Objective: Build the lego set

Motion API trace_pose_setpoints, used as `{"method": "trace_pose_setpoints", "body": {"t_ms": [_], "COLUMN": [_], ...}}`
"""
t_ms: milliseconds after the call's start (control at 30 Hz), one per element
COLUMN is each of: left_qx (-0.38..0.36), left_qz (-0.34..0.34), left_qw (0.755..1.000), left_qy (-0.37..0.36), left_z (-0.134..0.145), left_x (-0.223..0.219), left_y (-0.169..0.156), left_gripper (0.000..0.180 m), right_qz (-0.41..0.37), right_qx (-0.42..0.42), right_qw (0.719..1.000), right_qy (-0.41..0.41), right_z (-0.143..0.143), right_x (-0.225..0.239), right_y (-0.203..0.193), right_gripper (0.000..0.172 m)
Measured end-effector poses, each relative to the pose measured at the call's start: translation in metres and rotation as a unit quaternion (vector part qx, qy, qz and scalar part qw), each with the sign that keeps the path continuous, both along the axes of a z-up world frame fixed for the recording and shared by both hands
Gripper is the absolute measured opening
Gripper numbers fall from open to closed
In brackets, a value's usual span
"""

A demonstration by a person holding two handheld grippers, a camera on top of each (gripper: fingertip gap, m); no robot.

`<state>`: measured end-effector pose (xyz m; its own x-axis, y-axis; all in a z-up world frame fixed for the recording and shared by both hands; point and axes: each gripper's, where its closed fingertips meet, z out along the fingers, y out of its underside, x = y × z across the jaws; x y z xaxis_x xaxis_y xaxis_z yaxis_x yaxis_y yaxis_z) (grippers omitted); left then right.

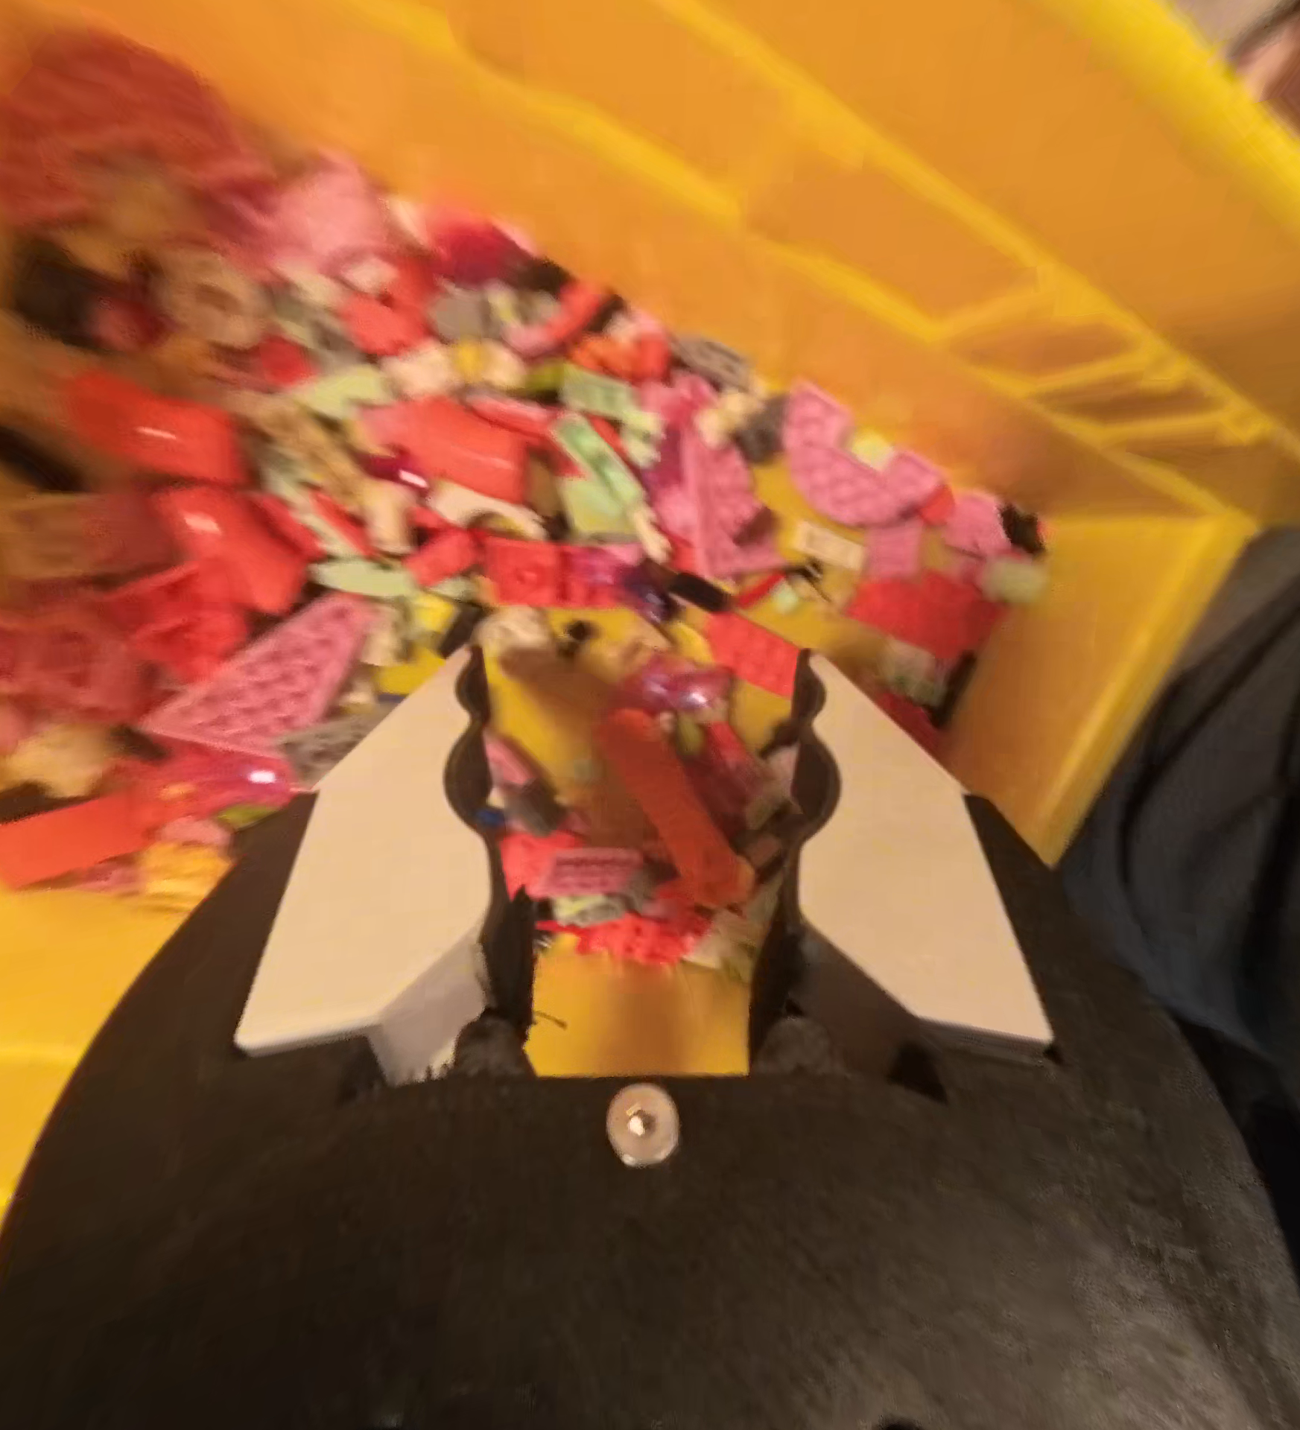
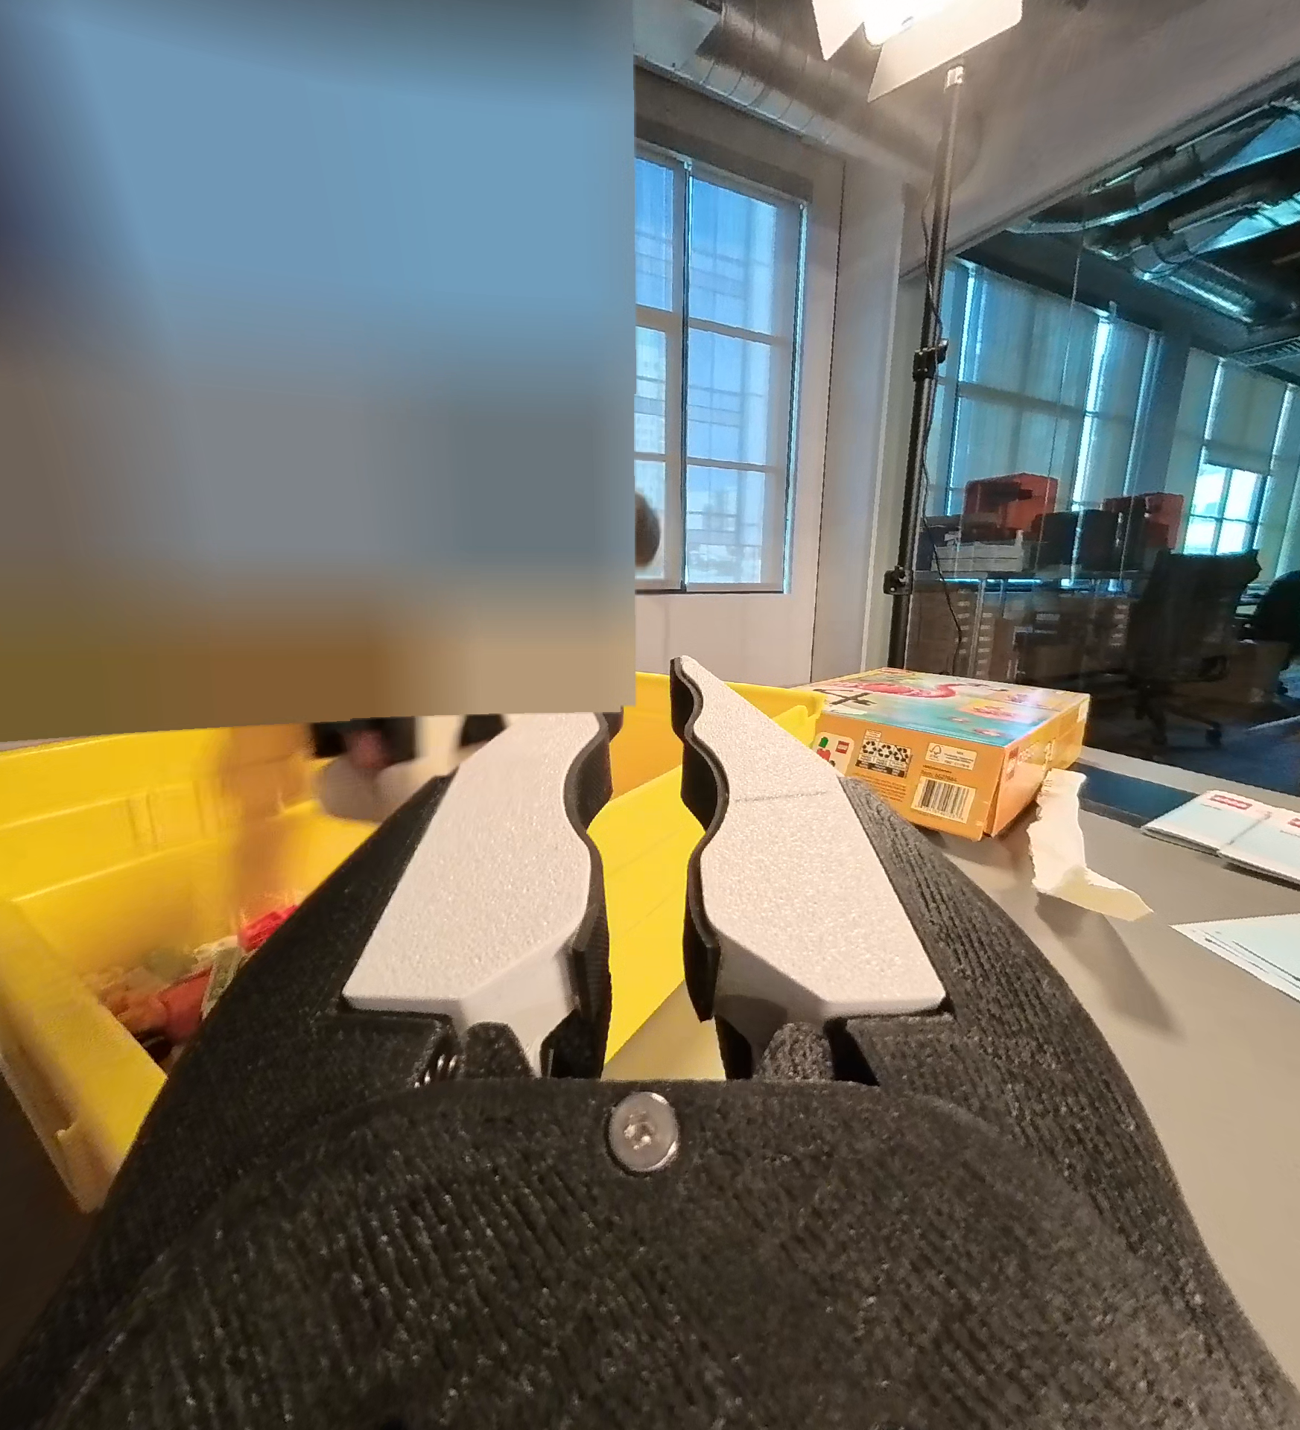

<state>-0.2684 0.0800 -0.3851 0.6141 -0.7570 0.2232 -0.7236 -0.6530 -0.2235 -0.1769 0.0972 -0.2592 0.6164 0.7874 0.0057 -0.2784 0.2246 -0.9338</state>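
Item: left hand-held gripper, spread wide over loose bricks in yellow bin, pinching nothing; right hand-held gripper, narrowly parted, empty, above bin rim; advise single-brick approach.

Motion blur smears the whole left wrist view: the heap of red, pink and pale-green plastic building bricks melts into streaks, single pieces hard to tell apart. A person's dark sleeve is cut off at the right edge. In the right wrist view, the left fingertip of the right claw slips behind a blurred patch, and the yellow plastic bin runs under it.
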Motion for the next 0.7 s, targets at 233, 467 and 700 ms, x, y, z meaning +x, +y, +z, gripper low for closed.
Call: {"method": "trace_pose_setpoints", "body": {"t_ms": [233, 467, 700], "left_qx": [0.17, 0.163, 0.084], "left_qz": [0.178, 0.157, 0.106], "left_qw": [0.967, 0.954, 0.981], "left_qy": [0.069, 0.197, 0.141], "left_z": [0.015, -0.011, -0.022], "left_x": [-0.048, -0.072, -0.042], "left_y": [0.099, 0.106, 0.066], "left_gripper": [0.021, 0.0, 0.0], "right_qz": [0.001, 0.002, 0.003], "right_qx": [0.001, 0.001, -0.001], "right_qw": [1.0, 1.0, 1.0], "right_qy": [-0.003, -0.005, -0.005], "right_z": [-0.001, -0.001, -0.001], "right_x": [-0.001, -0.002, -0.002], "right_y": [0.0, 0.0, 0.0], "right_gripper": [0.009, 0.009, 0.009]}}
